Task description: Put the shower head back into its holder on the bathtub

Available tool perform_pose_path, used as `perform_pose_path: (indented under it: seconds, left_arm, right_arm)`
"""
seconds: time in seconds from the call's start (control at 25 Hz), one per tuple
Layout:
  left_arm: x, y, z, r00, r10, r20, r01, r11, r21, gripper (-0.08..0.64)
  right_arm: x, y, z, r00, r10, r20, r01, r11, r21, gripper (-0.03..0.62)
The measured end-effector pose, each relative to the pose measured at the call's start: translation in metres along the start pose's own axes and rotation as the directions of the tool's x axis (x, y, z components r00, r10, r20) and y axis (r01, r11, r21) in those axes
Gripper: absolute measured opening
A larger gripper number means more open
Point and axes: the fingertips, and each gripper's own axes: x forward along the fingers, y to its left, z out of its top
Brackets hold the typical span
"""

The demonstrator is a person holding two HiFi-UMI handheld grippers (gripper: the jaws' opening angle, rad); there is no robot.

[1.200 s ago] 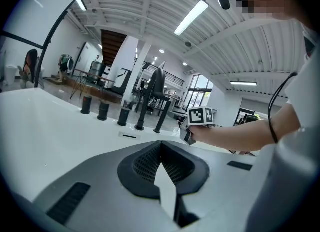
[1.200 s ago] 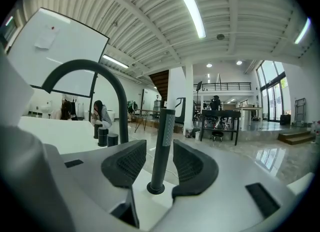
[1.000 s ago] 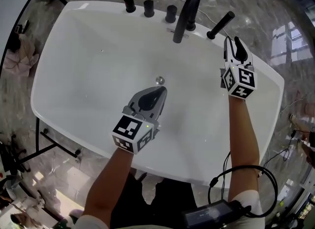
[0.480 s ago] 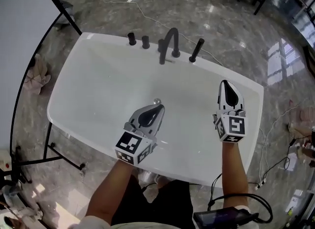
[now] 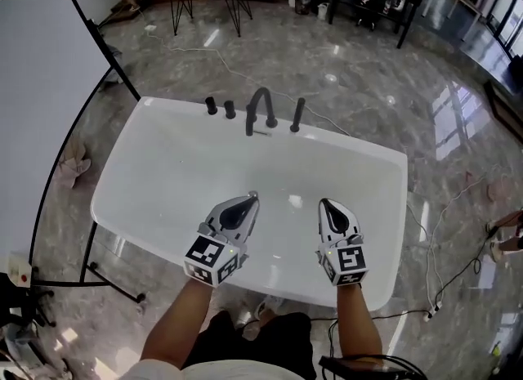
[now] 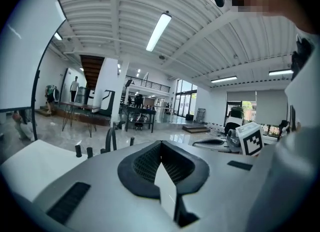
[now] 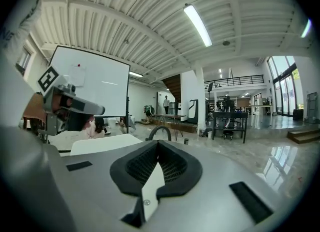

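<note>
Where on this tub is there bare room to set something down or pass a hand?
Bare: the bathtub basin between the far-rim fittings and the left tool and right tool, plus its left and right ends. Crowded: the far rim, where knobs, faucet and shower head stand in a row, and the near rim below both tools.

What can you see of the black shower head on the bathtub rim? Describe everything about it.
The shower head is a slim, matte black, stick-shaped handset, too small here for finer detail. It stands almost upright, its lower end seated at the far rim of the white bathtub, last on the right in the row of black fittings, just beside the arched faucet. Nothing else touches it.
</note>
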Motion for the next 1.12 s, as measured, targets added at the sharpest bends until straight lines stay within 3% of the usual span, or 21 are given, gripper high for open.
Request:
perform_pose_path:
  seconds: [0.2,0.4,0.52,0.88,1.12]
  left_arm:
    - [-0.038,-0.025,0.023,0.999,-0.028,0.028,0.027,0.999,0.048,0.018]
    - [-0.109,-0.061,0.025,0.997,-0.076,0.032,0.070,0.986,0.150,0.018]
    - [-0.163,-0.070,0.029,0.996,-0.075,0.047,0.065,0.981,0.184,0.018]
    - [-0.281,-0.097,0.043,0.989,-0.102,0.110,0.084,0.985,0.151,0.018]
    - [-0.339,-0.108,0.036,0.985,-0.122,0.121,0.111,0.990,0.089,0.018]
  right_arm:
    - [-0.063,0.048,-0.010,0.999,0.006,-0.052,-0.005,1.000,0.007,0.011]
    - [-0.121,0.092,-0.001,0.997,-0.054,-0.048,0.059,0.994,0.096,0.011]
    - [-0.149,0.116,0.020,0.996,-0.092,-0.023,0.094,0.991,0.091,0.011]
    - [-0.224,0.198,0.080,0.989,-0.147,0.034,0.145,0.988,0.055,0.011]
    - [-0.262,0.262,0.098,0.991,-0.135,0.011,0.135,0.991,-0.017,0.012]
